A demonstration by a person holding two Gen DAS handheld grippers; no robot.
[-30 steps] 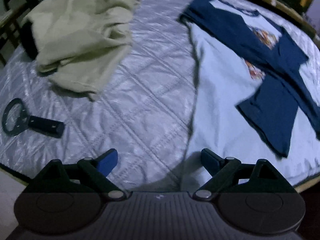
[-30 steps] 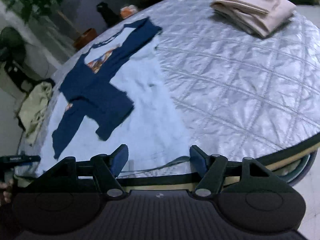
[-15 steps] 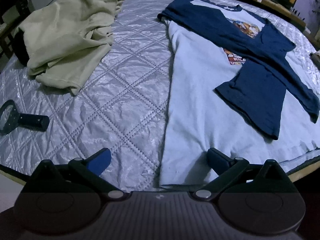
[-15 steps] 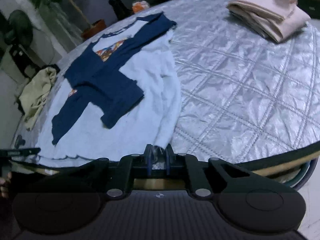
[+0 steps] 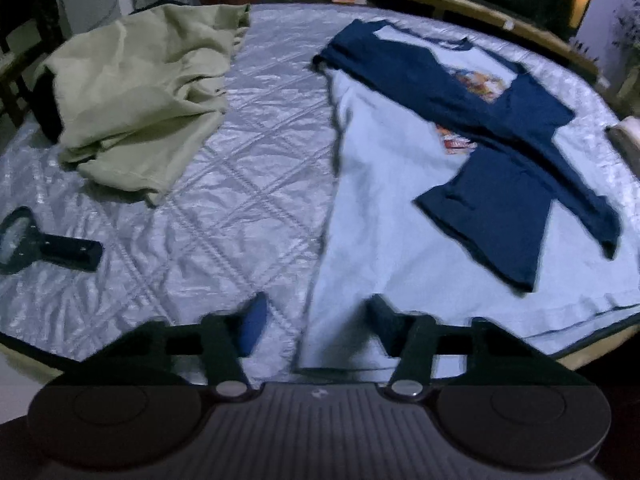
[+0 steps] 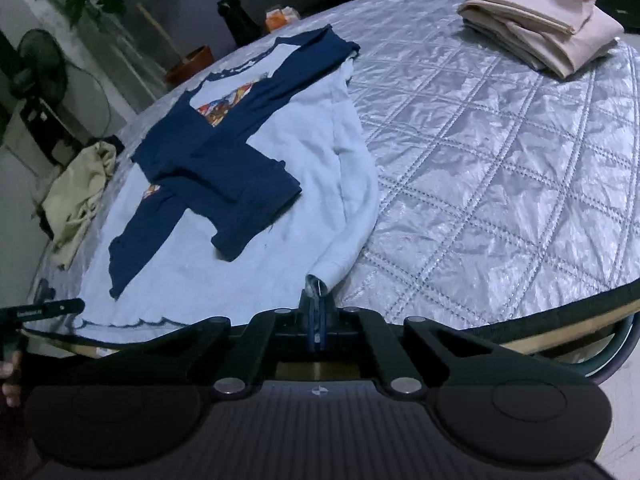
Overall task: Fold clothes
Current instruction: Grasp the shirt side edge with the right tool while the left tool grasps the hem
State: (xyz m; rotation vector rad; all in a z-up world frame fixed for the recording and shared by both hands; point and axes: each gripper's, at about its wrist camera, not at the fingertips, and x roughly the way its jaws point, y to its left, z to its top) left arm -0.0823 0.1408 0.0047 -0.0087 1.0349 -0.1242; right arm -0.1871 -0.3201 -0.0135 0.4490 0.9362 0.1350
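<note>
My right claw (image 6: 317, 312) is clenched on the near hem corner of the shirt (image 6: 320, 168), which lies flat on the desk (image 6: 500, 180). My left claw (image 5: 316, 320) is closing over the opposite hem corner, not yet gripping. Seat both corners equally, then lift together.

The printed graphic on the shirt (image 5: 476, 84) carries no legible text.

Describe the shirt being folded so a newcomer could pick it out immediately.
On the round table's quilted silver cover, three garments lie. Take the spread-out light blue shirt, its navy sleeves crossed over a colourful chest print. The olive garment is crumpled and plain; the beige stack is already folded.
</note>
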